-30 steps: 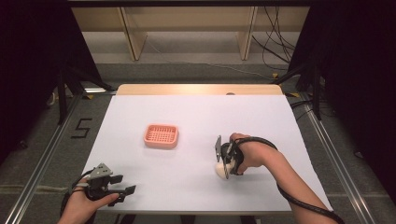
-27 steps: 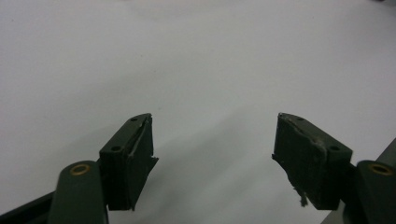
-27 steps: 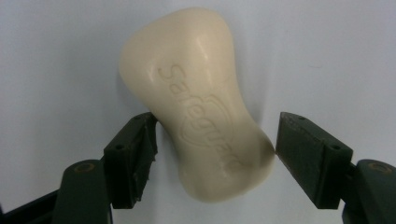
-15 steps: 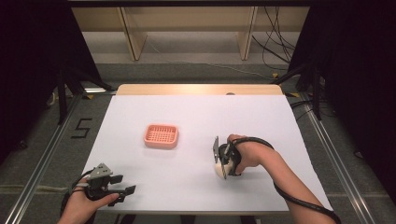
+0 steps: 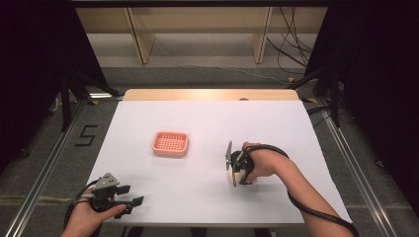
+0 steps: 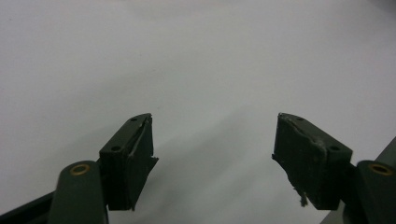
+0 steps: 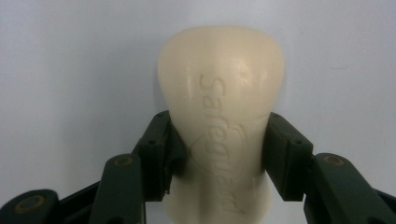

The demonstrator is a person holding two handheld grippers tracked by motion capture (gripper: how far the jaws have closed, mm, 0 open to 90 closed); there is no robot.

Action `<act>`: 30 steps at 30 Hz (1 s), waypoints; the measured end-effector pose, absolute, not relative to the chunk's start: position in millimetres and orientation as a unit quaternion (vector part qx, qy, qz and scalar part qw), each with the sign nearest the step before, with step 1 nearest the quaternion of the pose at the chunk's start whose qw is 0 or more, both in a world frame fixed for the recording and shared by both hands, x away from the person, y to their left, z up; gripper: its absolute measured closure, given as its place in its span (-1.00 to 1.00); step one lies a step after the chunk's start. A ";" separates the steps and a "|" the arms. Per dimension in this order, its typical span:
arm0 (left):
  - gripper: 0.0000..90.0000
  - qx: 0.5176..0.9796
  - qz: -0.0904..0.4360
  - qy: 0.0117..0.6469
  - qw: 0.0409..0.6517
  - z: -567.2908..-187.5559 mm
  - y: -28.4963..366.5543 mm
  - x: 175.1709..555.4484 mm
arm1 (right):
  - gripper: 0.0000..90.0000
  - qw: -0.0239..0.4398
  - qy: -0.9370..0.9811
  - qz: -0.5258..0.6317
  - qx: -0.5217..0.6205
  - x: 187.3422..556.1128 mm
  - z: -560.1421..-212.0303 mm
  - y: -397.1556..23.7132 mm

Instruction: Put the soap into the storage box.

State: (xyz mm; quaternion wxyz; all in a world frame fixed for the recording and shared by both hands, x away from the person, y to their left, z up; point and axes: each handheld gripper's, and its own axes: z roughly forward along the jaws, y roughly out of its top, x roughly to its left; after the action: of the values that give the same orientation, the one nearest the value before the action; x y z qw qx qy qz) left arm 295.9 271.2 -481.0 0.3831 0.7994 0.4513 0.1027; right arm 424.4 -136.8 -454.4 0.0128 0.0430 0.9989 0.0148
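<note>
Black jaws of the left gripper (image 5: 129, 202) stand apart over bare table (image 5: 207, 123) at seven o'clock, idle. At four o'clock the right gripper (image 7: 217, 156) has just been closing and now pinches the cream soap bar (image 7: 222, 102) across its waist, likely bound for the pink basket (image 5: 170, 143) at ten o'clock.

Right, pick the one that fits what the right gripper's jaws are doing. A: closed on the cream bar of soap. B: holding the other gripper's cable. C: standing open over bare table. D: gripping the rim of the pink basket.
A: in the right gripper view both jaws of the right gripper press the sides of the cream soap bar, having just closed on it.
</note>
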 end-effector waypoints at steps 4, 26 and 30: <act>-0.37 0.798 0.102 0.452 0.385 -481.0 270.9 295.6 | 0.11 0.011 0.998 0.023 0.062 424.7 -454.3 -138.6; -0.37 0.802 0.098 0.451 0.379 -480.3 271.5 296.0 | 0.12 0.026 0.988 0.103 0.114 423.6 -454.3 -157.9; -0.37 0.799 0.102 0.452 0.384 -480.9 270.9 295.7 | 0.12 0.019 0.984 0.129 0.124 423.0 -452.9 -163.5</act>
State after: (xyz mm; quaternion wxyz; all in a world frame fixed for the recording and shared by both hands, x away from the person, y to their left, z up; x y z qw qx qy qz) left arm 295.7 270.9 -480.9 0.3841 0.7988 0.4517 0.1016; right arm 423.0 -163.5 -452.9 0.0189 0.1238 0.9837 0.1289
